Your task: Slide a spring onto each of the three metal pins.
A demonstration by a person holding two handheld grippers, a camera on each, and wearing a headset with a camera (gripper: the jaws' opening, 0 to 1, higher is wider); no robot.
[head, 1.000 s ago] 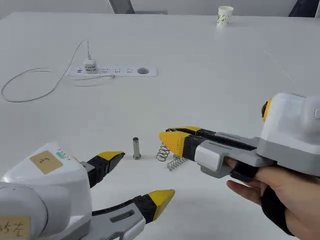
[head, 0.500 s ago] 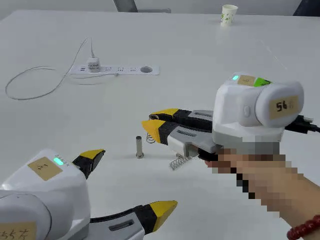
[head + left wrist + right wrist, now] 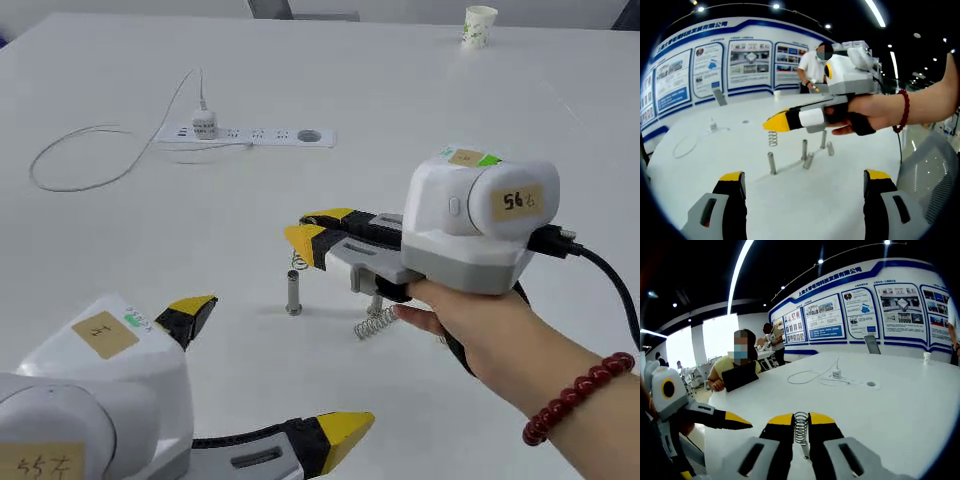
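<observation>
My right gripper [image 3: 305, 234] is shut on a small steel spring [image 3: 298, 263] that hangs from its yellow tips just above an upright metal pin [image 3: 293, 292]. In the right gripper view the spring [image 3: 800, 427] stands pinched between the two jaws. A second pin [image 3: 376, 303] shows partly under the gripper body, and another spring [image 3: 375, 322] lies on the table beside it. The left gripper view shows pins [image 3: 771, 163] [image 3: 804, 149] [image 3: 823, 139] standing in a row. My left gripper [image 3: 270, 370] is open and holds nothing, near the table's front.
A white power strip [image 3: 240, 134] with a plug and looping cable lies at the back left. A paper cup [image 3: 479, 25] stands at the far edge. People sit and stand beyond the table [image 3: 900, 405].
My right gripper has picked one spring up off the table, turned, and carried it left over the nearest pin. One spring stays on the table. The left gripper has barely moved.
</observation>
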